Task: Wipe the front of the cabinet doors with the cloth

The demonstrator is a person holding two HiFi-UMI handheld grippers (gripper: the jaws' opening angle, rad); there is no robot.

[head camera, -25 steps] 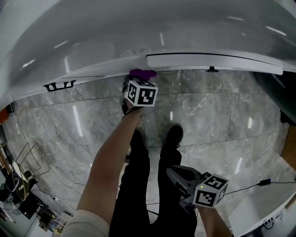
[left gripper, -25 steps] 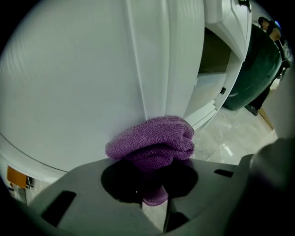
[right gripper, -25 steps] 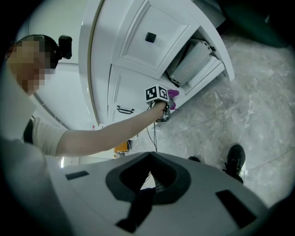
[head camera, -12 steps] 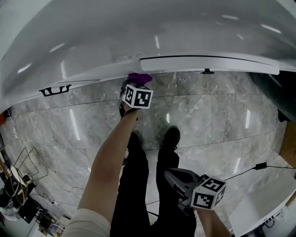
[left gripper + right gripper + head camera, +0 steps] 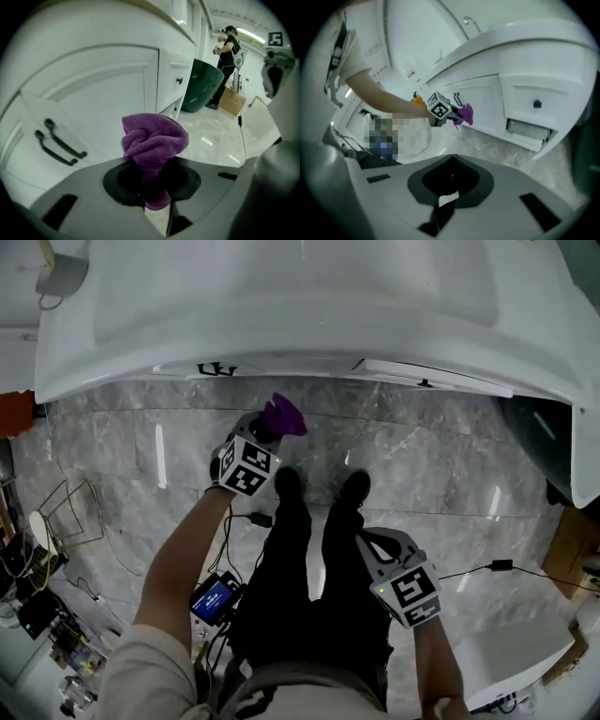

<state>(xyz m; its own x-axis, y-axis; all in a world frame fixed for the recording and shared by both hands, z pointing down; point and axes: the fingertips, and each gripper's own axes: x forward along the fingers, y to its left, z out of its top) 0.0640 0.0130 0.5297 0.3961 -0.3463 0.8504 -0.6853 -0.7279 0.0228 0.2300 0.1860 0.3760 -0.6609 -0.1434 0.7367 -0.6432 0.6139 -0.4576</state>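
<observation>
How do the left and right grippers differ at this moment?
The left gripper holds the purple cloth; the right gripper holds nothing. The left gripper is held out close to the cabinet door; the right gripper hangs back by the person's leg, away from the door. Shared: both have their jaws closed.

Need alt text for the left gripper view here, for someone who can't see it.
The left gripper is shut on a bunched purple cloth, held in front of white cabinet doors with two dark bar handles at lower left. Beyond the cabinets, a dark green bin and a person stand on the glossy floor.
</observation>
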